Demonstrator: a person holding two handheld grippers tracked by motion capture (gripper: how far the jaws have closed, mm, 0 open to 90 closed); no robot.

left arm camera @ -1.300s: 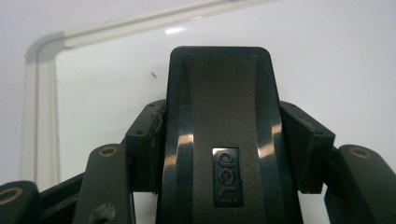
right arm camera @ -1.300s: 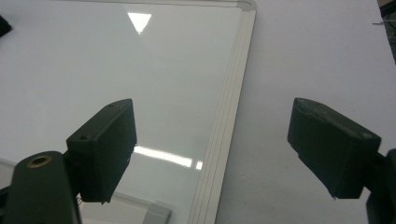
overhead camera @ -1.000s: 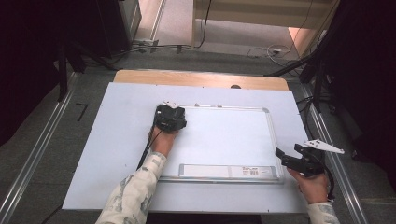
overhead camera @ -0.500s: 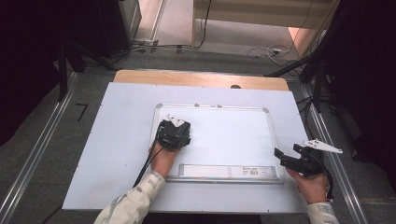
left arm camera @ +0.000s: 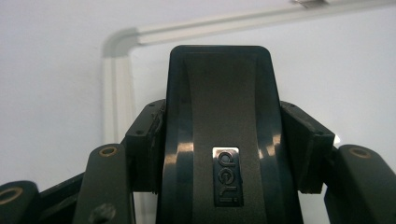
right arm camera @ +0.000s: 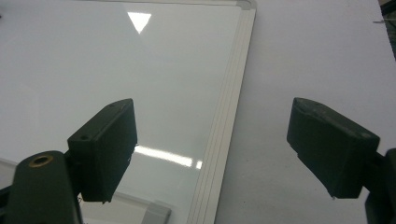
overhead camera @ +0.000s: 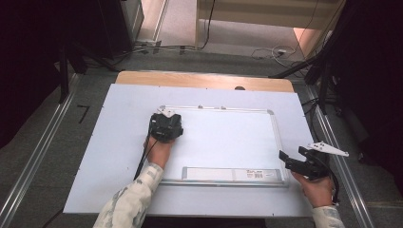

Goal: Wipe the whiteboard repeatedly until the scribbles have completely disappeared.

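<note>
- A black whiteboard eraser [left arm camera: 219, 135] with a small shiny "deli" badge sits between the two black jaws of the left gripper [left arm camera: 223, 140].
- The jaws press on both of its sides, so the left gripper is clamped tight on the eraser.
- In the high view the left gripper [overhead camera: 165, 126] is over the whiteboard [overhead camera: 228, 137], near the board's far left corner.
- I cannot tell if the eraser touches the board.
- In the left gripper view the rounded corner of the board's pale frame [left arm camera: 122, 42] shows just past the eraser.
- The whiteboard lies flat on a big white sheet [overhead camera: 114, 142] that covers the table.
- The board is clean and shiny, with a bright patch of light on it in the right gripper view.
- A long pale tray [overhead camera: 233, 174] runs along the board's near edge.
- The person's left hand [overhead camera: 159, 152] holds the left gripper, and a patterned sleeve [overhead camera: 128, 204] comes in from the bottom.
- The right gripper [overhead camera: 291, 160] is held by the right hand [overhead camera: 316, 190], well away from the left one.
- It is by the near right corner of the board.
- In the right gripper view its jaws [right arm camera: 219, 149] are wide apart and hold nothing.
- One jaw is over the board and the other is over the white sheet, with the frame's edge [right arm camera: 224, 130] between them.
- A strip of wooden table [overhead camera: 204, 80] shows past the far edge of the sheet.
</note>
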